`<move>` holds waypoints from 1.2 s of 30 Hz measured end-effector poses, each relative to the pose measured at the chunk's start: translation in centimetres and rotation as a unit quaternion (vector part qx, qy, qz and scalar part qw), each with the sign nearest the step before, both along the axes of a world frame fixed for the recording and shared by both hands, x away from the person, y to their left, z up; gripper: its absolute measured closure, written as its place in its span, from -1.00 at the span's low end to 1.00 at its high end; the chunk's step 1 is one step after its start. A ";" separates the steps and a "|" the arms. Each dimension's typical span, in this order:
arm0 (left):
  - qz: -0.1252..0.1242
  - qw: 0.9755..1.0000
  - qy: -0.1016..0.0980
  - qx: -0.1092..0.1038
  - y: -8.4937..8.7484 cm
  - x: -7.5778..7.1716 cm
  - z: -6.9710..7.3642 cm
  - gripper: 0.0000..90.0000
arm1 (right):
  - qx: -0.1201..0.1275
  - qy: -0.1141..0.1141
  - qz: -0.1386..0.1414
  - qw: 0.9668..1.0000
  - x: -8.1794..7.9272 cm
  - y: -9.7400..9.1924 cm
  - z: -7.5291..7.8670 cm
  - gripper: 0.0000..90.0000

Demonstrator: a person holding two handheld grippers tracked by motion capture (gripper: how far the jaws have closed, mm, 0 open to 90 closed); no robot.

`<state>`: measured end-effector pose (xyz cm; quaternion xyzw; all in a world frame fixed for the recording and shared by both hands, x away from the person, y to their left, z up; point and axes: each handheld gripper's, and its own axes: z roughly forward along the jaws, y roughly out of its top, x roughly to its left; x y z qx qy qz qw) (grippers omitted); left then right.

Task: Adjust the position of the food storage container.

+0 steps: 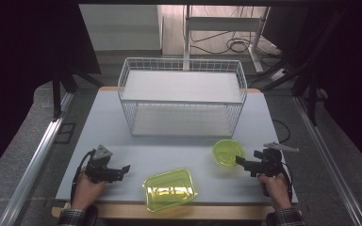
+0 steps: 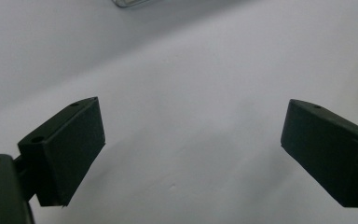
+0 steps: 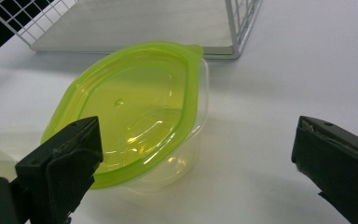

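Table [image 1: 122,122] beyond left jaws, basket [image 2: 130,3] cropped.

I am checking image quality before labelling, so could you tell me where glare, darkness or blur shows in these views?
High view: the surroundings are dark, the table evenly lit, the rectangular container shows glare on its lid. Right gripper view: the round container is sharp with small highlights, the near jaws soft. Left gripper view: bare tabletop, jaws slightly blurred.
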<state>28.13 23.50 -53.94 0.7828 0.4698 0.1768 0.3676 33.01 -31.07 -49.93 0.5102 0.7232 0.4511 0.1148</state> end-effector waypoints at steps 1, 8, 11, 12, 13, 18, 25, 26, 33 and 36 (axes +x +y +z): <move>0.000 1.000 -0.002 -0.001 0.0 -0.1 0.0 -0.87 | 0.000 -0.002 -0.001 1.000 0.0 0.1 0.0 -0.98; -0.008 1.000 -0.008 -0.004 -0.1 -0.3 0.1 -0.87 | -0.037 -0.015 -0.006 0.999 0.0 0.6 0.0 -1.00; -0.018 1.000 -0.006 0.006 -0.4 -0.3 0.0 -0.87 | -0.029 -0.010 -0.003 1.000 0.1 0.5 0.0 -1.00; -0.020 1.000 -0.007 0.007 -0.4 -0.3 0.0 -0.87 | -0.026 -0.008 0.000 1.000 0.1 0.4 0.0 -1.00; -0.020 1.000 -0.006 0.010 -0.5 -0.4 0.0 -0.87 | -0.023 -0.007 0.001 1.000 0.1 0.4 0.1 -1.00; -0.020 1.000 -0.005 0.012 -0.5 -0.4 -0.1 -0.87 | -0.009 -0.003 0.006 1.000 0.0 0.5 0.4 -1.00; -0.023 1.000 -0.004 0.013 -0.5 -0.4 -0.1 -0.87 | -0.024 -0.003 0.007 1.000 -0.2 0.8 1.2 -0.94; -0.023 1.000 -0.003 0.013 -0.6 -0.4 -0.1 -0.87 | -0.025 -0.001 0.008 1.000 -0.2 0.9 1.3 -0.91; -0.025 1.000 -0.001 0.017 -0.7 -0.4 -0.2 -0.87 | -0.042 -0.007 0.001 0.999 -0.4 1.4 2.0 -0.65; -0.024 1.000 -0.002 0.016 -0.7 -0.4 -0.2 -0.87 | -0.049 -0.023 0.003 0.999 -0.5 1.6 2.6 -0.49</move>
